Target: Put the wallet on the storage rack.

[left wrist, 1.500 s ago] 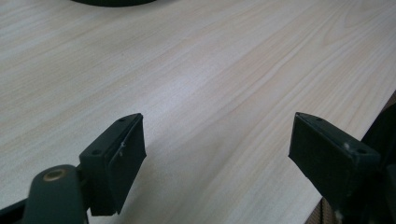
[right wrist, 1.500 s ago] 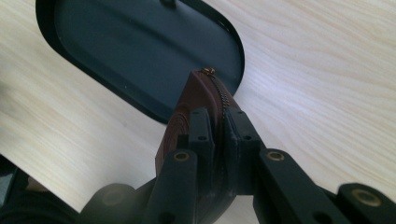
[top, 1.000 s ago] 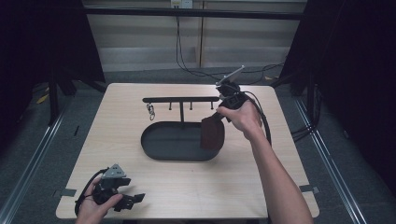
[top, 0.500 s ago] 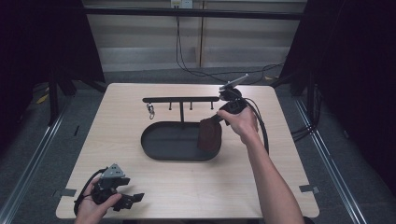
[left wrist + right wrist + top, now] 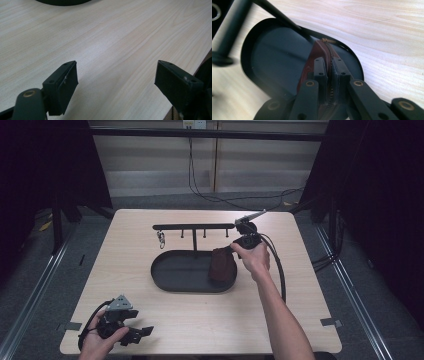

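The right tongs (image 5: 327,72) pinch a brown zip pouch (image 5: 220,265) over the black tray (image 5: 170,275) — seemingly setting it down. Next they'd need to let go; the left tongs (image 5: 116,82) idle, spread, over bare desk (image 5: 112,37).

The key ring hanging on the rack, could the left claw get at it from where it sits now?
Probably yes. The left claw is open and empty at the table's near edge, with bare wood between it and the key ring at the rack's left end. The right claw, shut on the pouch, is off to the other side.
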`<state>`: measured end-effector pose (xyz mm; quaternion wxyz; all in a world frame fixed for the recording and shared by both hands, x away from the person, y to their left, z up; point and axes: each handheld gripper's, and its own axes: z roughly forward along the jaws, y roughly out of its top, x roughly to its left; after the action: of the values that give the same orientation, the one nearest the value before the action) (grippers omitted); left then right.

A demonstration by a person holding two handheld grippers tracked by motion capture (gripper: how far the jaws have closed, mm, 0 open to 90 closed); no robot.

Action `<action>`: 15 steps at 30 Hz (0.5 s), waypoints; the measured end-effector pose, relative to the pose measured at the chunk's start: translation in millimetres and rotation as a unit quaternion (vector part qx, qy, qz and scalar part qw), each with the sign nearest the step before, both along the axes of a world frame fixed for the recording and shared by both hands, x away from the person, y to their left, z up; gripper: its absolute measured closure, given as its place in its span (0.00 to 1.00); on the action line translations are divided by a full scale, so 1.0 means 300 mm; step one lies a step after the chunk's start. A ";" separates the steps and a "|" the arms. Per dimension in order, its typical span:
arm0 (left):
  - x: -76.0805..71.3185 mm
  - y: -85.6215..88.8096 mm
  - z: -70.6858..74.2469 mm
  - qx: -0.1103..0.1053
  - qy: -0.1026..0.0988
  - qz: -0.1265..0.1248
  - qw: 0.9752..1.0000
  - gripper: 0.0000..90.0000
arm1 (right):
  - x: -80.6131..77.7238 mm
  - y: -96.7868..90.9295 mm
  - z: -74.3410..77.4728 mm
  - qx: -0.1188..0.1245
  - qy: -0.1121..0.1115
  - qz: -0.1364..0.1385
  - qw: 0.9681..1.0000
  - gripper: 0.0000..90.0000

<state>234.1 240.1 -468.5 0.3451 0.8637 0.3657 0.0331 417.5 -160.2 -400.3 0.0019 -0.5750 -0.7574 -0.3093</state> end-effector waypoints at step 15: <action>0.000 -0.005 -0.003 -0.003 0.003 0.005 1.000 0.20 | -0.005 0.004 -0.108 0.026 -0.002 -0.013 1.000 0.91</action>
<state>234.0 238.7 -469.4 0.3464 0.8610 0.3710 0.0317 416.0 -159.1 -432.8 0.0114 -0.5837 -0.7420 -0.3295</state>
